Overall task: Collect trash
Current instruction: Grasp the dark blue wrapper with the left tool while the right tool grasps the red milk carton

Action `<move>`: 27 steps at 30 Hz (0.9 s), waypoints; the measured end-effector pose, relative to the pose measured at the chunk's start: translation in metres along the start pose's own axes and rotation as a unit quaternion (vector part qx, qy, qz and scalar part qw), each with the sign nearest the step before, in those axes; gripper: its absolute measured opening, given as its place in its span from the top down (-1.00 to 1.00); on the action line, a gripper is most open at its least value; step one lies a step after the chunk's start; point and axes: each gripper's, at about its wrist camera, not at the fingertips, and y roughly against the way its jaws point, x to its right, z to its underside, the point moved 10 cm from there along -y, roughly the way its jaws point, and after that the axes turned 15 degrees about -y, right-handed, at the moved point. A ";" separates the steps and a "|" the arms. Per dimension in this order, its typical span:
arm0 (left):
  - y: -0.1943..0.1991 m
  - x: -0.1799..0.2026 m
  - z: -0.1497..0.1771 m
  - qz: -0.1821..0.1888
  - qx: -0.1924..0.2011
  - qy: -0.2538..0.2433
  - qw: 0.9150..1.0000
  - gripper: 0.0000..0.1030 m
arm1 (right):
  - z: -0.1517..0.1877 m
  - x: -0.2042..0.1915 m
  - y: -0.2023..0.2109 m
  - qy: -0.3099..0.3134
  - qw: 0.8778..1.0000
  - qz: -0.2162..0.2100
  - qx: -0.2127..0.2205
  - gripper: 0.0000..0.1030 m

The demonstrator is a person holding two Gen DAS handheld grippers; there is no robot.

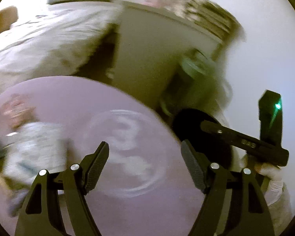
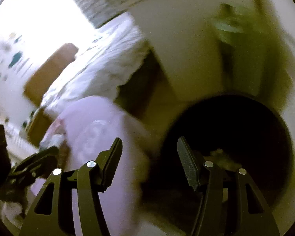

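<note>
Black bin (image 2: 236, 122) beside pink table (image 1: 72, 102); both hand-held grippers wide, empty.

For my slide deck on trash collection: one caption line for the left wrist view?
Open, empty left gripper above a round lilac table, black bin beside it, scene motion-blurred.

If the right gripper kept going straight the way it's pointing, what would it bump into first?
Probably the rim of the dark round bin. The right gripper is open and empty, and the gap between its fingers looks at the spot where the bin meets the round lilac table. The picture is blurry, so depth is uncertain.
</note>
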 end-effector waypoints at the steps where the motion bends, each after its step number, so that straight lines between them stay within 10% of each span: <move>1: 0.010 -0.021 0.006 -0.014 0.005 0.020 1.000 -0.46 | 0.003 -0.017 -0.004 0.013 1.000 -0.007 -0.003 -0.29; 13: 0.084 -0.207 0.069 -0.110 0.029 0.205 0.972 -0.46 | 0.043 -0.203 -0.085 0.181 0.978 -0.053 -0.083 -0.30; 21: 0.062 -0.237 0.084 -0.074 0.001 0.241 0.968 -0.39 | 0.069 -0.283 -0.155 0.285 0.949 -0.033 -0.134 -0.30; 27: 0.051 -0.241 0.090 -0.056 -0.012 0.244 0.968 0.06 | 0.087 -0.308 -0.204 0.342 0.924 0.010 -0.170 -0.30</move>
